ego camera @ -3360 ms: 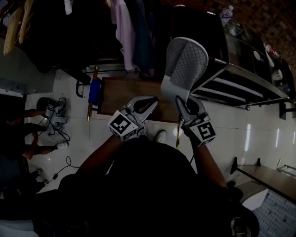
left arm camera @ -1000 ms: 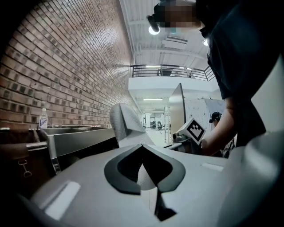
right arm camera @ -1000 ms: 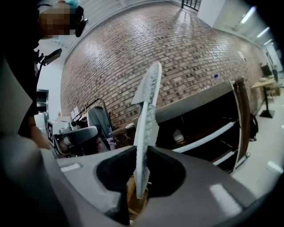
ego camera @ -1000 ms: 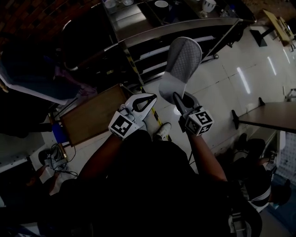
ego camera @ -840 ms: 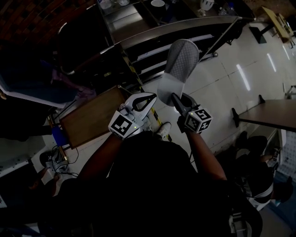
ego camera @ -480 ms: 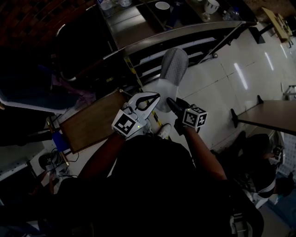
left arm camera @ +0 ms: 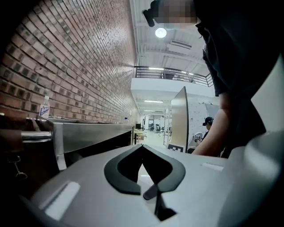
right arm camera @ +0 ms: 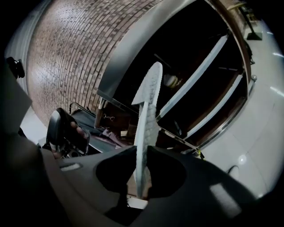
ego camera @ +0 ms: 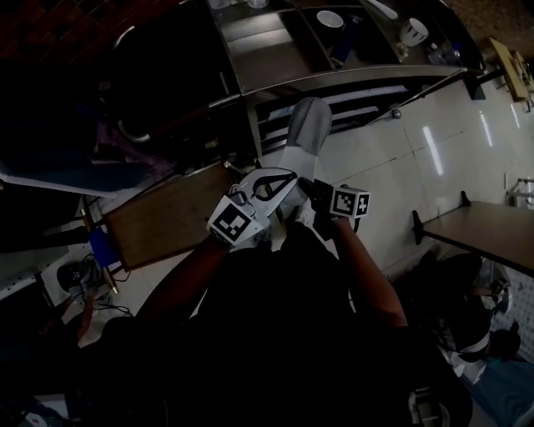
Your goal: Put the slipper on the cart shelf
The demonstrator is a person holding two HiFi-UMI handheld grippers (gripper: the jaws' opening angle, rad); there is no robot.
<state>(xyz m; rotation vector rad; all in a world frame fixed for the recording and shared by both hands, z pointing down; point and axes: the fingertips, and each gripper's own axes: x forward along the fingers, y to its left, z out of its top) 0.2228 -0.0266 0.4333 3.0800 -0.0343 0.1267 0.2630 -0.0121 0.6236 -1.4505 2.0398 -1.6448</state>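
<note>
The grey slipper [ego camera: 305, 132] stands upright in my right gripper [ego camera: 310, 185], which is shut on its heel end. Its toe points toward the steel cart [ego camera: 275, 62] and hangs in front of the cart's open shelves [ego camera: 367, 93]. In the right gripper view the slipper [right arm camera: 147, 111] shows edge-on, pinched between the two dark jaws of the right gripper [right arm camera: 141, 153], with the cart's shelves [right arm camera: 202, 73] beyond. My left gripper [ego camera: 284, 175] sits just left of the slipper, shut and holding nothing; in the left gripper view the left gripper [left arm camera: 142, 147] has its tips touching.
A bowl [ego camera: 329, 18] and a cup [ego camera: 413, 32] stand on the cart top. A wooden board [ego camera: 167, 221] lies on the floor at left, a table [ego camera: 492, 242] stands at right. A bottle [left arm camera: 43, 107] sits on the cart by a brick wall [left arm camera: 80, 66].
The slipper and both grippers have moved closer to the cart, and the slipper now overlaps the shelf openings. The two grippers have drawn nearer to each other.
</note>
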